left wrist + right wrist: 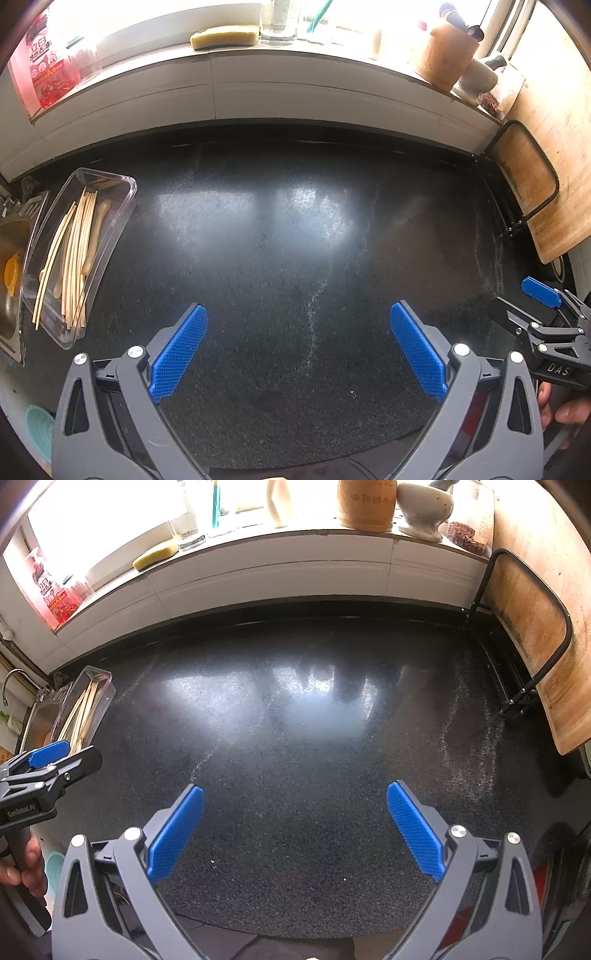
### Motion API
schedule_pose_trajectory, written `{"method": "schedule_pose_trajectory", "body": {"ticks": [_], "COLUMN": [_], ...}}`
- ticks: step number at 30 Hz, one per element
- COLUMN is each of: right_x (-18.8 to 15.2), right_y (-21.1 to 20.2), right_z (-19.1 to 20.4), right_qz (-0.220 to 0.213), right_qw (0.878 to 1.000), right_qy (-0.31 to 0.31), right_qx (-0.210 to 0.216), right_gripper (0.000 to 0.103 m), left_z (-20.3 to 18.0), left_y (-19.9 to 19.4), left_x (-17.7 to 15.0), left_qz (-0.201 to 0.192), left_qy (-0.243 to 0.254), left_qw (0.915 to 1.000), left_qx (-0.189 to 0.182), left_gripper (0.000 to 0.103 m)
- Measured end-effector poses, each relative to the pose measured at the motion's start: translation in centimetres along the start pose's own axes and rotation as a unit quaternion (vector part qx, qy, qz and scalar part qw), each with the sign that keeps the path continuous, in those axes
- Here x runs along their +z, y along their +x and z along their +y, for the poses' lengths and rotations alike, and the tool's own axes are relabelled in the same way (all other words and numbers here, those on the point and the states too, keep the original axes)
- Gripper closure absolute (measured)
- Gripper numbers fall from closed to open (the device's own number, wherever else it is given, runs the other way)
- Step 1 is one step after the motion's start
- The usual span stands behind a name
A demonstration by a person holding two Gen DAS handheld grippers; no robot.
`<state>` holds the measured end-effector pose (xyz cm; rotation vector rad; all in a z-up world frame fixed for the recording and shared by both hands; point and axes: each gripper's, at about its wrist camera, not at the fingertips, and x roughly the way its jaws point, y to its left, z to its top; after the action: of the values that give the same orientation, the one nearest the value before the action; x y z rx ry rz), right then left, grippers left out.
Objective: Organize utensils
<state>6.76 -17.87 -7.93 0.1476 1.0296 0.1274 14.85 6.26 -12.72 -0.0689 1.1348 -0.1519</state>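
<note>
A clear plastic tray (122,184) lies at the left of the black countertop (295,240), next to the sink. It holds several wooden chopsticks (74,251) and a wooden spoon (96,236). The tray also shows in the right wrist view (105,686). My left gripper (297,350) is open and empty above the counter's front middle, to the right of the tray. My right gripper (295,830) is open and empty beside it, further right. Each gripper shows at the edge of the other's view.
A steel sink (11,258) with an orange item lies left of the tray. A wooden cutting board (546,166) in a black wire rack leans at the right. The window sill holds a sponge (223,36), glasses, a bamboo holder (443,55) and a white mortar.
</note>
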Motion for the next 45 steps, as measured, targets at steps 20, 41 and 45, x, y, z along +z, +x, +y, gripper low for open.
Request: {"method": "schedule_pose_trajectory", "body": {"ticks": [20,41,45], "right_x": [0.4,0.4,0.4], "right_y": [0.5,-0.4,-0.3], "right_z": [0.3,0.0,0.0], "right_qz": [0.006,-0.009,-0.007], "right_qw": [1.0,1.0,1.0], "right_qy": [-0.011,-0.004,-0.006], "right_qx": [-0.003,-0.004,-0.002], "right_gripper": [0.007,0.007,0.007], "left_z": [0.7,-0.1,-0.3], "left_y": [0.2,0.0,-0.3], "left_x": [0.4,0.5,0.3], "left_qz": [0.0,0.012,0.004], "left_qy": [-0.006,0.024,0.024], "left_qw": [1.0,0.9996,0.9997], "left_qx": [0.0,0.005,0.01], "left_gripper": [0.006,0.006,0.006]}}
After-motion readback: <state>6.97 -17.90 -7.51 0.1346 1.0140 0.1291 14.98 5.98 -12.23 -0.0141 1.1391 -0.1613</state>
